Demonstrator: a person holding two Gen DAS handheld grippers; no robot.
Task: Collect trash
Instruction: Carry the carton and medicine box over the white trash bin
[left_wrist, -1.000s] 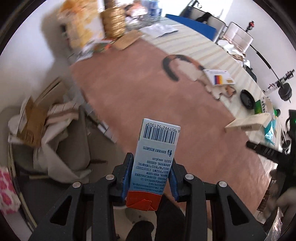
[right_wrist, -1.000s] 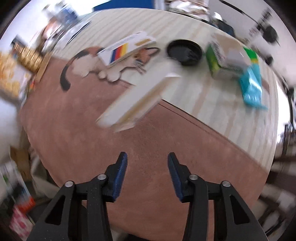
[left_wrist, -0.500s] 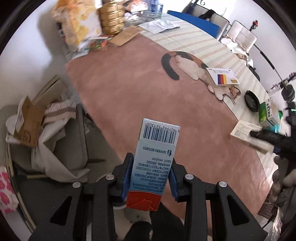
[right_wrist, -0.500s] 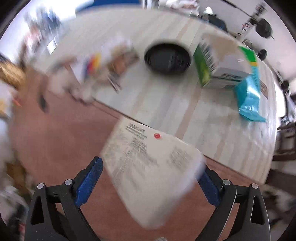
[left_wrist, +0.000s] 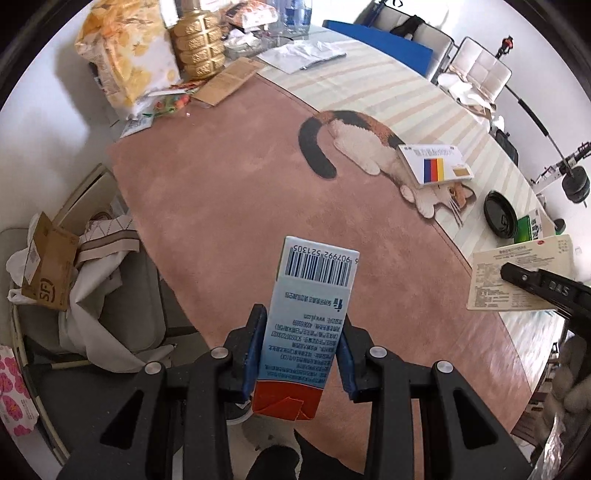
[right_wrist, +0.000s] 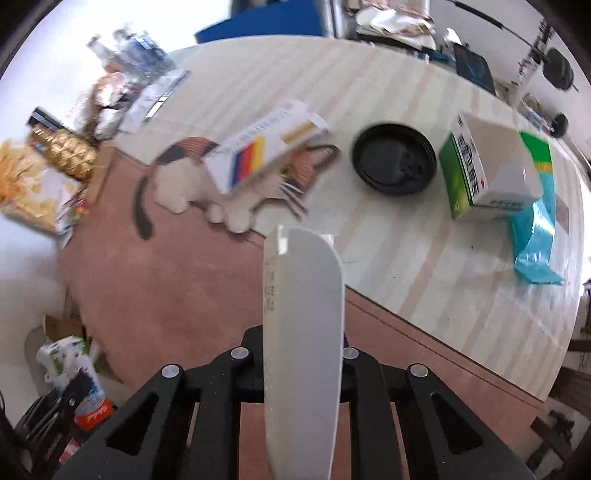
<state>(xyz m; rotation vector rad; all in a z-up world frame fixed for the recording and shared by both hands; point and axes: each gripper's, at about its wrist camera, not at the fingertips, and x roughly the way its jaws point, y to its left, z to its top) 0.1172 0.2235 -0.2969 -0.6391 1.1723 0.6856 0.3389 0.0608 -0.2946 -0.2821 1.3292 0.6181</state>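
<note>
My left gripper (left_wrist: 301, 354) is shut on a blue and white carton (left_wrist: 310, 317) with a barcode and an orange end, held above the table's near edge. My right gripper (right_wrist: 303, 354) is shut on a flat cream box (right_wrist: 301, 332), seen edge-on and lifted off the table. The same cream box (left_wrist: 517, 277) and the right gripper (left_wrist: 543, 288) show at the right of the left wrist view. On the table lie a white box with coloured stripes (right_wrist: 266, 147), a black lid (right_wrist: 395, 158), a green and white box (right_wrist: 484, 173) and a blue wrapper (right_wrist: 535, 236).
The table has a pink and striped cloth with a cat picture (left_wrist: 354, 136). Snack bags (left_wrist: 125, 55), a gold jar (left_wrist: 199, 40) and papers (left_wrist: 299, 55) crowd the far end. A chair with cardboard and bags (left_wrist: 74, 266) stands left of the table.
My right gripper closed on the cream box and lifted it, turning it edge-on. My left gripper kept its hold on the carton and barely moved.
</note>
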